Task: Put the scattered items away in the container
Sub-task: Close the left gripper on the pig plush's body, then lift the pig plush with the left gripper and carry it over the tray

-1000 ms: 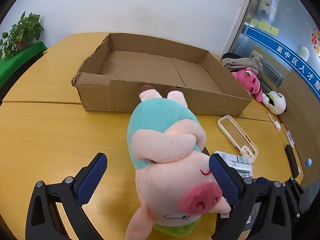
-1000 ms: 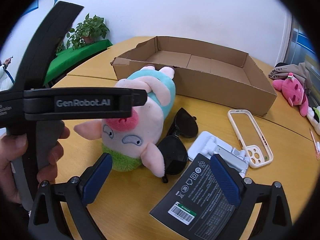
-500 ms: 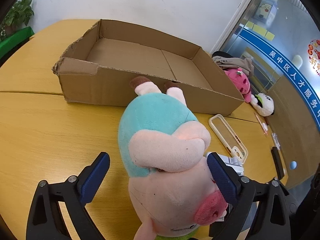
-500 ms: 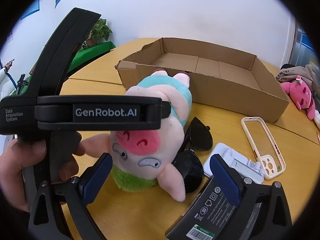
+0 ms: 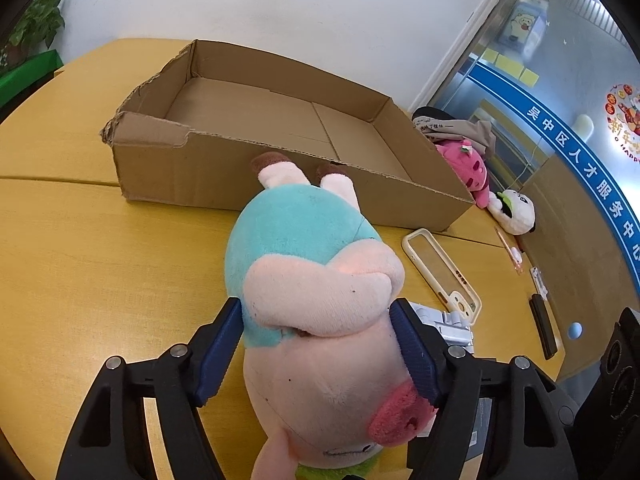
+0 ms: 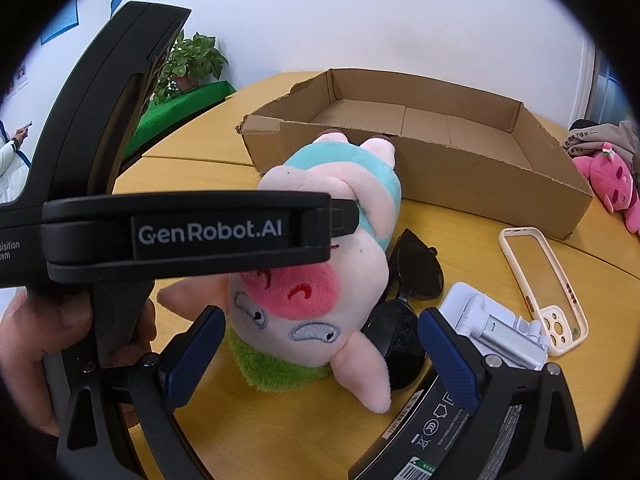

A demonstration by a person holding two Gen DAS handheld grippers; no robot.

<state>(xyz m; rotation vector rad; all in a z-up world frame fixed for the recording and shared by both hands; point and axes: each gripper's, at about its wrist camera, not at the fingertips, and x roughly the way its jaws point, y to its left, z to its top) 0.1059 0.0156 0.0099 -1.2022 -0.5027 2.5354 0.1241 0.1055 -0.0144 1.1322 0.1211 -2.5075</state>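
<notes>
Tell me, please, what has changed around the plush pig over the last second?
The left gripper has brought its jaws in from wide open onto the plush pig; they are closing, its blue pads now against the pig's sides. The right gripper is open. The pig, cardboard box and sunglasses stayed put.

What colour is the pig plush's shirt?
Turquoise; the pig plush shows it best in the left wrist view.

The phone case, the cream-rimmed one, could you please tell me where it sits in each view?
Left wrist view: the phone case lies right of centre, right of the plush pig.
Right wrist view: it lies at the right, past the sunglasses.
Shared landmark: the cardboard box stands just behind it.
</notes>
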